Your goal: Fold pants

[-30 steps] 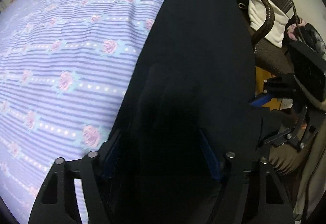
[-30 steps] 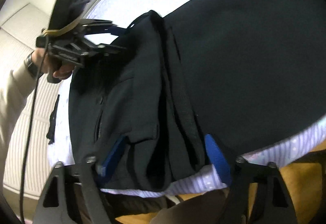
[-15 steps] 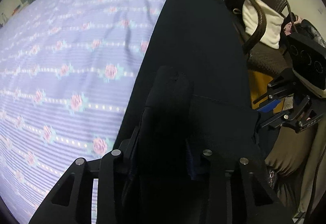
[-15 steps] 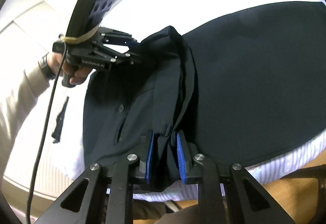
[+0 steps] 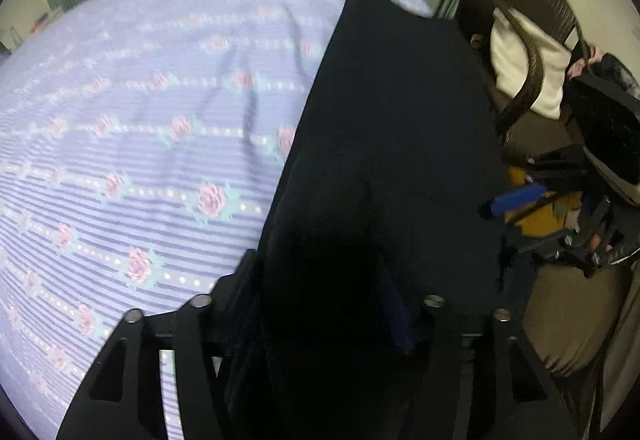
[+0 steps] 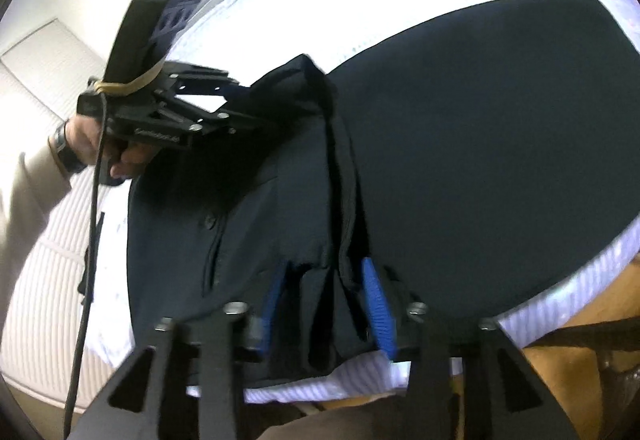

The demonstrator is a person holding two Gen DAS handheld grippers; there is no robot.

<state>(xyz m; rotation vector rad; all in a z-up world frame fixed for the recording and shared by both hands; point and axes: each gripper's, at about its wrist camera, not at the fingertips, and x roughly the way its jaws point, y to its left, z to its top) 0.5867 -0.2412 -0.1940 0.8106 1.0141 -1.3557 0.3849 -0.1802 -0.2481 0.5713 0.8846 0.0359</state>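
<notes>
Pants (image 6: 460,143) lay flat along the bed's (image 5: 140,119) near edge, waistband bunched up. I had left gripper (image 6: 240,111) pinching the far waist corner and right gripper (image 6: 326,304) half-spread around the near one, apparently to lift both together. Lettering on gripper body was unreadable.

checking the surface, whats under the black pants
The pants lie on a purple rose-striped bedsheet that shows around them. Anything between cloth and sheet is covered and cannot be seen.
</notes>
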